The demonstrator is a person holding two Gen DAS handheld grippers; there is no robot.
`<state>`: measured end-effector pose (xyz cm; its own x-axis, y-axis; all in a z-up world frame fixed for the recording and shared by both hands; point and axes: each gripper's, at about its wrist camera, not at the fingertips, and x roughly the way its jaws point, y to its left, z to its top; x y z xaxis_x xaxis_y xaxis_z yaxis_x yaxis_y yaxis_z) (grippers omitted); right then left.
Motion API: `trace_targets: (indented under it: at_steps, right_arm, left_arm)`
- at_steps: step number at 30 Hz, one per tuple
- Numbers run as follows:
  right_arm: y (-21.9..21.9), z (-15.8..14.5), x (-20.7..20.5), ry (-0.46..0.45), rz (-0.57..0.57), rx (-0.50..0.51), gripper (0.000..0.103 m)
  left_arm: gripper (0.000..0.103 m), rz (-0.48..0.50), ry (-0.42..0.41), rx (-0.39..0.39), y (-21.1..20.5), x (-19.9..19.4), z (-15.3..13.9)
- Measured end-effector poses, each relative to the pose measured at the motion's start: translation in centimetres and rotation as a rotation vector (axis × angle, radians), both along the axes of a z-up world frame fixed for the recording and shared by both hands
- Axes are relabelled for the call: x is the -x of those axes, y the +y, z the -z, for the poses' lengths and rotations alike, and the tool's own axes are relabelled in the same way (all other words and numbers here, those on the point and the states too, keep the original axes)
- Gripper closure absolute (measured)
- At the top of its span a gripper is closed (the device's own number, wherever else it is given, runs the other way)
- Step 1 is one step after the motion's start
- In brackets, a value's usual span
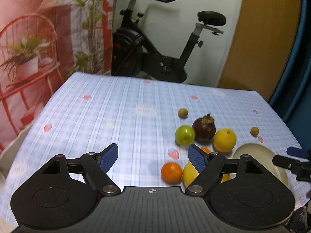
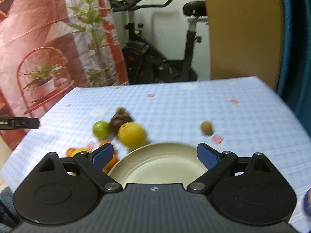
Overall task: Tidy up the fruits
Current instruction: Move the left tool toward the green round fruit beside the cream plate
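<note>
While both claws hang spread wide with nothing between their blue pads, the fruits sit loose on the desk [image 1: 97, 106], which is covered by a pale blue checked cloth dotted with pink strawberries. The left claw [image 1: 153, 157] hovers over bare cloth near the front edge; the right claw [image 2: 155, 155] hovers above a round cream plate [image 2: 161, 165] at the front right, which holds no fruit.

Toward the right half of the desk, a green apple [image 1: 185, 135], a dark purple mangosteen [image 1: 204, 129] and a round yellow citrus fruit [image 1: 224, 140] cluster together, touching or nearly so. Nearer the front edge lie an orange mandarin [image 1: 171, 172] and a yellow lemon [image 1: 190, 174], side by side, just left of the plate. Two small brown longans rest apart: one [image 1: 183, 113] behind the cluster, the other [image 1: 254, 131] near the right edge.

Beyond the far edge stands a black exercise bike [image 1: 155, 44] against a white wall, with a printed red backdrop of plants [image 1: 48, 38] on the left and a tan wooden panel [image 1: 262, 38] on the right.
</note>
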<state>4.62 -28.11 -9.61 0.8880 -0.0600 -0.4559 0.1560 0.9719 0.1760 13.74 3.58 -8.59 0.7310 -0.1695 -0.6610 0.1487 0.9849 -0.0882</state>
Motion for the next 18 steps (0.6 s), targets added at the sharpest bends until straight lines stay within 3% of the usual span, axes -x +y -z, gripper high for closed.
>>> trace_targets:
  at_steps: [6, 13, 18]
  right_arm:
    - [2.9, 0.8, 0.3, 0.021, -0.088, 0.043, 0.011]
    - [6.1, 1.6, 1.2, -0.020, -0.131, 0.104, 0.011]
    - [8.0, 2.6, 1.5, -0.014, -0.187, 0.145, 0.011]
  left_arm:
    - [0.022, -0.005, -0.051, 0.014, 0.1, 2.2, 0.6]
    - [0.022, 0.015, -0.132, 0.026, -0.9, 4.9, 0.8]
    - [0.022, 0.031, -0.125, 0.029, -1.4, 6.0, 1.6]
